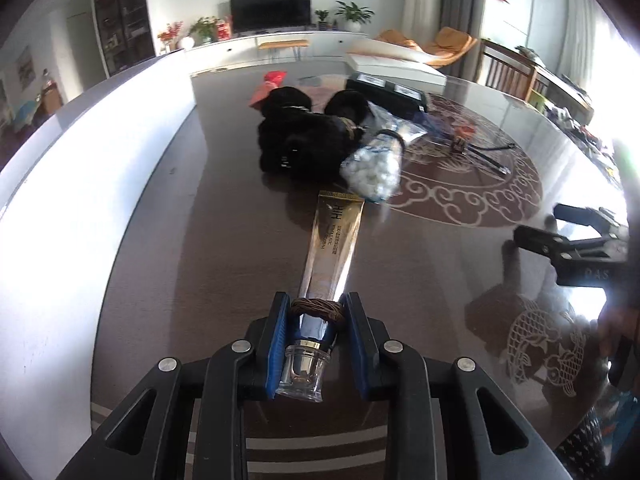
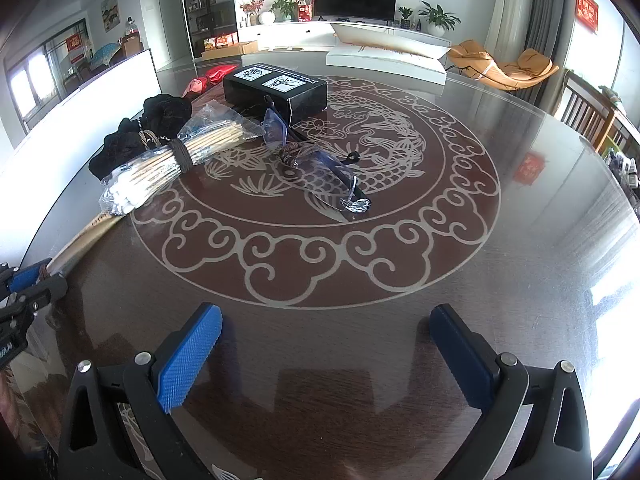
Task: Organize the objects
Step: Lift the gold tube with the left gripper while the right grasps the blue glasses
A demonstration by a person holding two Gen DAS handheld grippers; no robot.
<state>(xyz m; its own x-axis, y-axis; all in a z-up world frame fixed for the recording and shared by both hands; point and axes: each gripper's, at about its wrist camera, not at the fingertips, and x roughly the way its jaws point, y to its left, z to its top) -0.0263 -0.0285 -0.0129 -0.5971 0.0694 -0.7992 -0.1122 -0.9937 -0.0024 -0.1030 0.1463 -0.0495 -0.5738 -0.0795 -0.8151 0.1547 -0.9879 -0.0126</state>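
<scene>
Gripping: we clamp our left gripper [image 1: 316, 334] on the gold plastic cream tube [image 1: 334, 248], near its clear cap, over the dark glass table [image 1: 200, 240].
Handling: light, soft, slippery; we judge the neck firmest.
Right gripper [image 2: 326, 354]: jaws wide, empty.
Farther: cotton-swab bag [image 1: 376, 168].

Tube [image 1: 334, 248] is lying on the table [image 2: 400, 352], its cap end sitting between the left gripper [image 1: 316, 320] pads, its far end lying just before the cotton swab bag [image 1: 374, 168]. A cord ring [image 1: 318, 309] is sitting around the tube near the cap. The swab bag is leaning against the dark fabric bundle [image 1: 296, 136] to its left. Behind these, the box [image 2: 276, 90] is standing; the glasses [image 2: 316, 160] are lying before it, right of the swabs. The right gripper [image 2: 326, 356] is hovering nearest the camera in its own view, well apart from the glasses.
</scene>
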